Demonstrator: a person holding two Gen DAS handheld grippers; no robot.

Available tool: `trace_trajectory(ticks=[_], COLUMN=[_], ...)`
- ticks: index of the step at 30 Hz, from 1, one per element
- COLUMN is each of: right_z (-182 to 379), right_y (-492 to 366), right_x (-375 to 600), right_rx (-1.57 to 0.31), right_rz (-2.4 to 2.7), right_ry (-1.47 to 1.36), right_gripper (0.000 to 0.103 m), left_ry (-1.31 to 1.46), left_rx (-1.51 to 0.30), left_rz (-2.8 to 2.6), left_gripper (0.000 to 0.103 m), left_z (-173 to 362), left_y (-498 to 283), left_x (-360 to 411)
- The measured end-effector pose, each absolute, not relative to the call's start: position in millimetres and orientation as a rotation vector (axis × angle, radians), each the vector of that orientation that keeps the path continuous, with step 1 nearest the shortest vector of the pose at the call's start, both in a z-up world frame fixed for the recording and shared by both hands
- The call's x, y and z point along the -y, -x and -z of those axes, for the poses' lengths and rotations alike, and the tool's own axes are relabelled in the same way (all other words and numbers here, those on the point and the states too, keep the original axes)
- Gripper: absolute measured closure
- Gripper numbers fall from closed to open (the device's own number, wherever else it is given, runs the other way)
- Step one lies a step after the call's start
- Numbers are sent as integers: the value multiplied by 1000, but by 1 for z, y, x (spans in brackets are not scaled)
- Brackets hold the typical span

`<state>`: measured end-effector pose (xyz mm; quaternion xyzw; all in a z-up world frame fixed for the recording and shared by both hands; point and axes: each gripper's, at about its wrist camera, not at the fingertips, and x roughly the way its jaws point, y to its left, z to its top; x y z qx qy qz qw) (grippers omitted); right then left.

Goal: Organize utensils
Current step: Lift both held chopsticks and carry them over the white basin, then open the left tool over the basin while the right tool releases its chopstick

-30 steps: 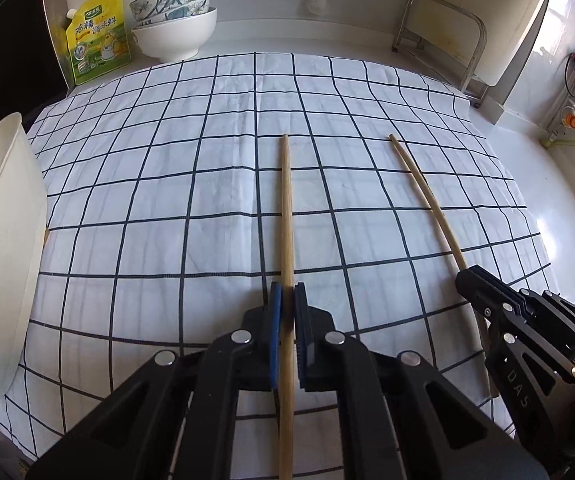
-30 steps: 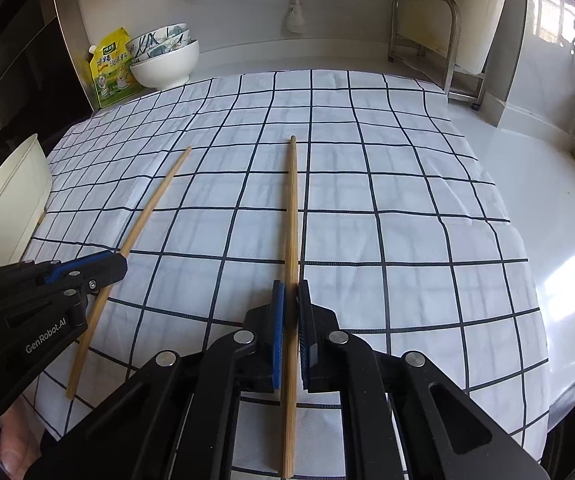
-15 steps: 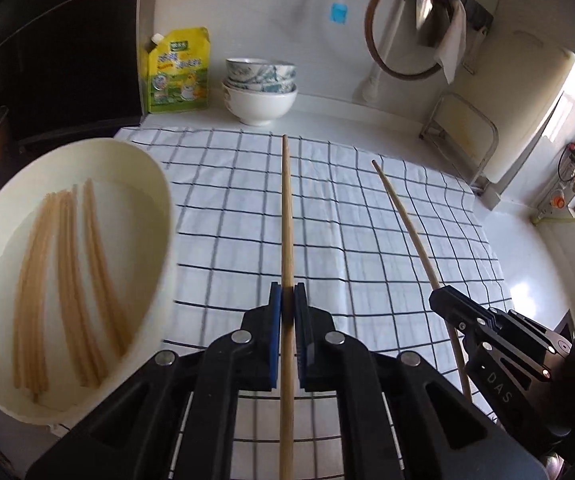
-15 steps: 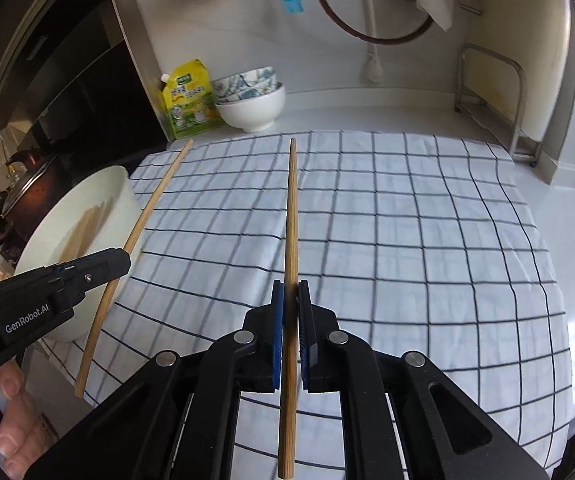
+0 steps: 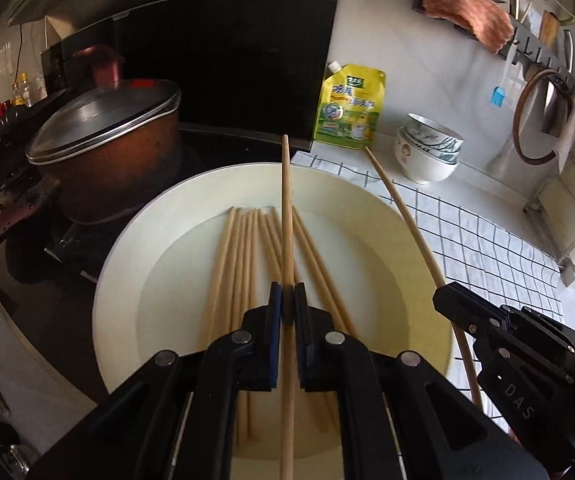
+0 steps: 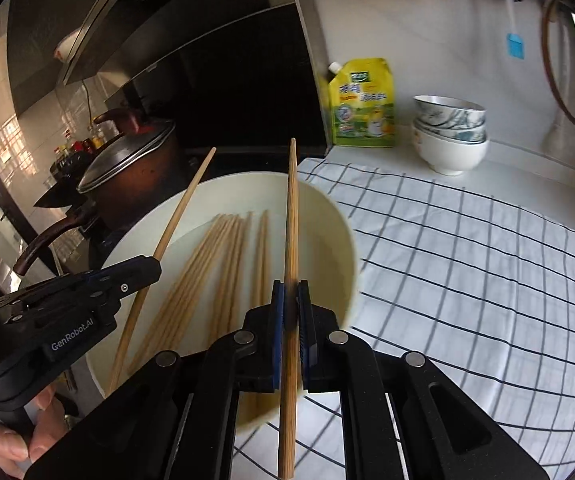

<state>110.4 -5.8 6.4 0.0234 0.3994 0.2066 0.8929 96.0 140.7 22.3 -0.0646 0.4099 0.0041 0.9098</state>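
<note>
My left gripper (image 5: 287,304) is shut on a wooden chopstick (image 5: 286,208) and holds it above the middle of a large white bowl (image 5: 127,248). Several chopsticks (image 5: 243,248) lie in the bowl. My right gripper (image 6: 290,304) is shut on a second chopstick (image 6: 291,216) and holds it over the bowl's right rim (image 6: 347,224). The right gripper also shows in the left wrist view (image 5: 447,296) with its chopstick (image 5: 403,216). The left gripper shows in the right wrist view (image 6: 143,268) with its chopstick (image 6: 175,224).
A brown lidded pot (image 5: 107,140) sits on the stove left of the bowl. A yellow pouch (image 5: 349,108) and stacked bowls (image 5: 427,152) stand at the back wall. A checked cloth (image 6: 467,260) covers the counter to the right. A metal rack (image 5: 559,220) stands far right.
Both grippers lifted their chopsticks off the checked cloth and swung left. They now hold them over the white bowl, which fills the view.
</note>
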Motion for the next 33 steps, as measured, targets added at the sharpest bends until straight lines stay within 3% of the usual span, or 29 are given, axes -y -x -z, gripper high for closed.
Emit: trace_trajectory(ticks=[14,17,19,20,33], right_z=[26,25,24,24,15], right_y=[-132,-129,-127,-125,-97], right_x=[-43,-38,-35,-33,-18], right_rx=[-945,-933,-932,-930,-877], right_rz=[-450,-436,-429,-427,-378], right_ry=[-9,-15,-17,-23,-38], right_gripper=[96,88,88,88,78], left_ry=[148,163,171,172,152], left_rx=[-932,-931,-918,-913,-905], left_rz=[-38,-54,-65,-70,-76], left_gripper=[95,75,56,53,50], left_z=[14,15,14,13,7], left_y=[-110,-108,-103,-102,-82], left_x=[-174,-179,-182,-182,-174])
